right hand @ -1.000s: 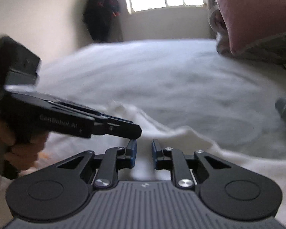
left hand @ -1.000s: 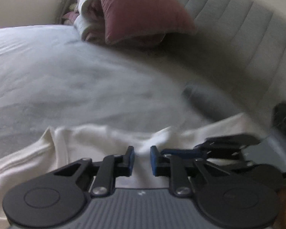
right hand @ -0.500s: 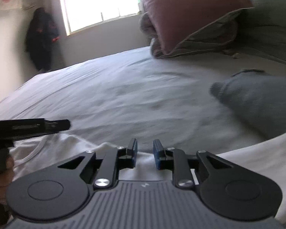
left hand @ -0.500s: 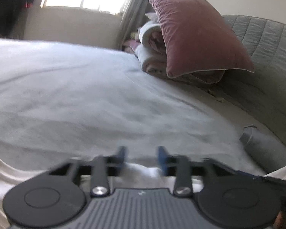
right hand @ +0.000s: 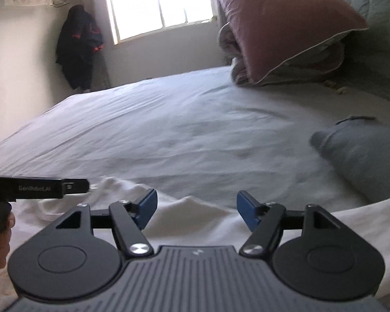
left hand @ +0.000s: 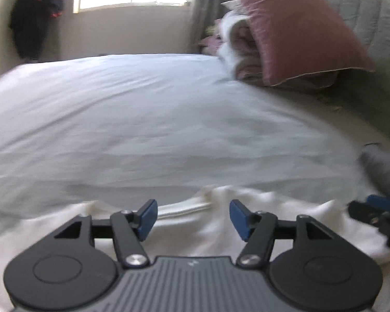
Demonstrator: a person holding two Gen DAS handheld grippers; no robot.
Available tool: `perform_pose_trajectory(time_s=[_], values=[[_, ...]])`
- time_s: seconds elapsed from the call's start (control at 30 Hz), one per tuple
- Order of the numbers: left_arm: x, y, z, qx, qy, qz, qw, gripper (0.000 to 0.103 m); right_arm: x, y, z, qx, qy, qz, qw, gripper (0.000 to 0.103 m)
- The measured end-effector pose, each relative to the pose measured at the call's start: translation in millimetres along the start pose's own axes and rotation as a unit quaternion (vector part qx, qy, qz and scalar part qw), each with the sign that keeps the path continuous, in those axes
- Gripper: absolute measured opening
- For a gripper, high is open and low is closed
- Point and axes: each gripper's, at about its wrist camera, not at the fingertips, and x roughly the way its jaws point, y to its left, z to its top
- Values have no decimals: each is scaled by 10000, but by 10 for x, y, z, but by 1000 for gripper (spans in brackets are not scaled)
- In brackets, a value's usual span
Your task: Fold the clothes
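While both sets of jaws are opening with nothing pinched between them, the left gripper (left hand: 193, 217) hovers over the white garment (left hand: 215, 230), which is spread on the near edge of the bed (left hand: 143, 119). Right of it, the right gripper (right hand: 197, 209) sits over the same white cloth, pads clear of it. Further right there's a grey folded piece (right hand: 364, 156) on the sheet, and a pink pillow (right hand: 280, 26) up by the headboard.
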Motion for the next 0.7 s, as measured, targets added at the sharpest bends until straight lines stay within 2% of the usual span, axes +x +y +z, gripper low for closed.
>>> perform_pose_trajectory(time_s=[0.17,0.3,0.47,0.7], values=[[-345,591,-9,-356,245,467,9980,69,-13,336,141,-202,228,280,9991,72],[-633,952,-65,-450,374,832,9948,70,-10,683,245,-582,308,414,9970,73],[-993,1271,-166,-401,507,1108,9917,74,21,1119,283,-921,401,674,9927,75],[-1519,1721,-415,-498,778,1345,9866,76,119,1774,344,-1190,367,1253,9843,78]])
